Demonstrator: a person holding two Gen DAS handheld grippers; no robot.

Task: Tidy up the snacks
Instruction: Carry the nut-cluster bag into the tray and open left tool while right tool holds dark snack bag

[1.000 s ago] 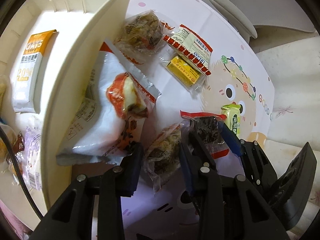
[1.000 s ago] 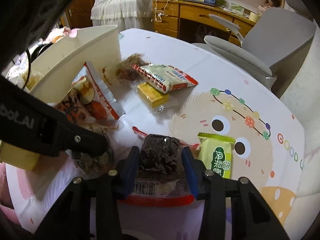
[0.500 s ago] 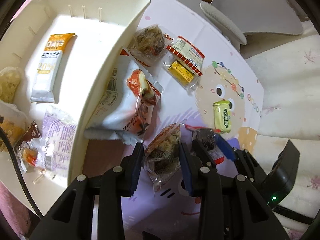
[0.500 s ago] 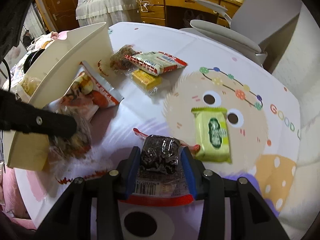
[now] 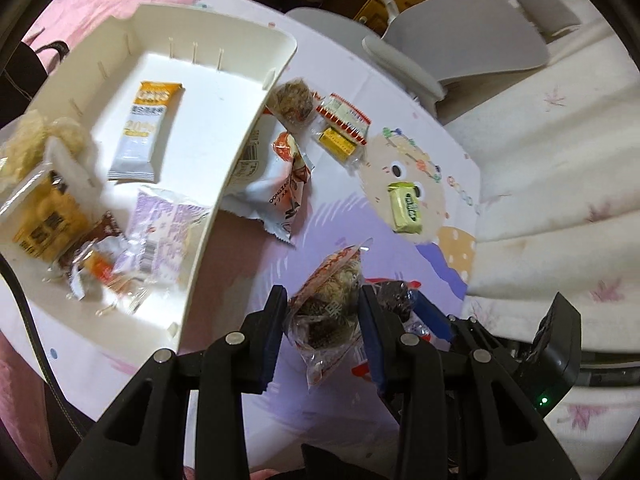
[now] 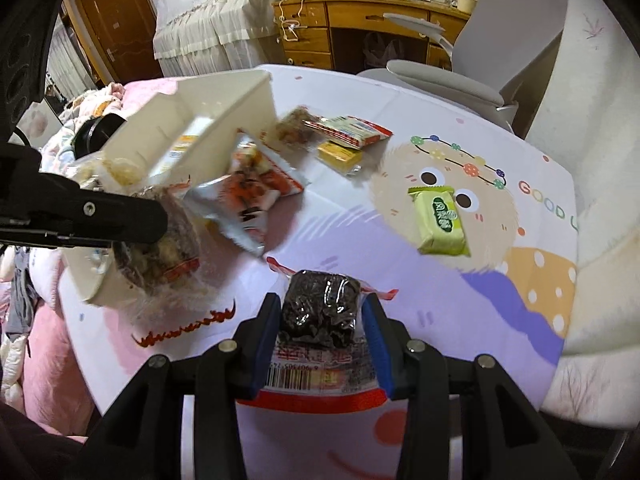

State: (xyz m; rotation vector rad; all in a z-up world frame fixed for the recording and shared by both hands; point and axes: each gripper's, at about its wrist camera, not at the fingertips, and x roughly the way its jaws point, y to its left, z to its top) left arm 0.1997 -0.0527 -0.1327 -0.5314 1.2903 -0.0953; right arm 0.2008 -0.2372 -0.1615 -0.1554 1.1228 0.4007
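The left gripper (image 5: 322, 320) is clamped on a clear-wrapped brown snack (image 5: 330, 300), held above the tablecloth (image 5: 340, 216); the packet's long axis runs away from the camera, its sealed tip pointing toward the far side of the table. Just to its right, the right gripper (image 6: 320, 320) is closed on a dark snack pack (image 6: 318, 308), also lifted off the cloth, its barcode end toward the camera and its long axis along the 2 fingers. Beyond them a green packet (image 6: 440, 216) lies on the printed cartoon face, long axis running near to far. A white and red bag (image 5: 280, 184) leans against the outer wall of the white tray (image 5: 248, 140). Inside the tray an orange and white bar (image 5: 144, 132) lies lengthwise, near a purple wrapper (image 5: 164, 236). Farther off, a yellow packet (image 5: 338, 144) and a red-edged packet (image 5: 344, 118) lie touching.
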